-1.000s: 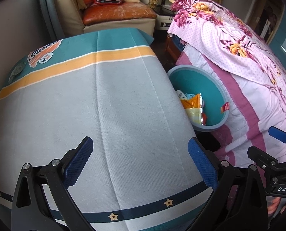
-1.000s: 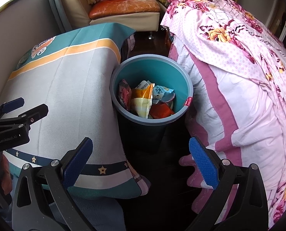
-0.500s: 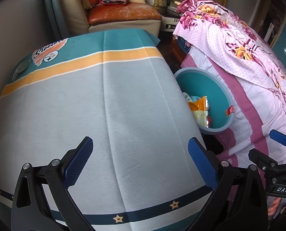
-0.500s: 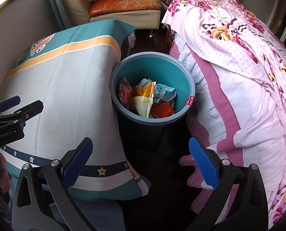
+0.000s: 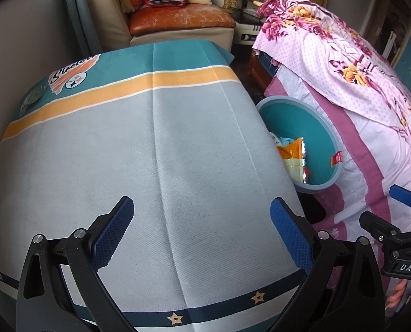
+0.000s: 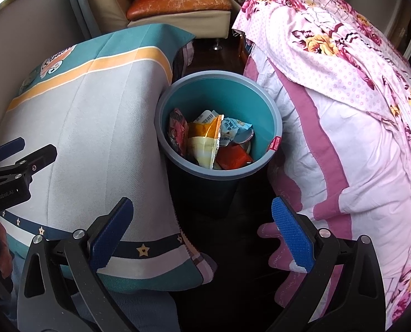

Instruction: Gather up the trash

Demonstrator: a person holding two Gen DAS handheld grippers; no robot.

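Teal bin (image 6: 272,110) upright on floor; crumpled snack wrappers (image 6: 205,144) piled inside.

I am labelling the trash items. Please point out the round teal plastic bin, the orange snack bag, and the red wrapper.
Round teal plastic bin (image 6: 274,110): right wrist view, rim.
Orange snack bag (image 6: 204,131): right wrist view, upper face.
Red wrapper (image 6: 233,157): right wrist view, middle.

A teal bin (image 6: 263,110) is seen standing between a cloth-covered table (image 6: 95,138) and a pink floral bedspread (image 6: 343,110). Crumpled snack wrappers (image 6: 205,141) are contained inside it. The right gripper (image 6: 201,235) is held with jaws wide apart and empty. The left gripper (image 6: 23,152) is seen over the table, also parted.
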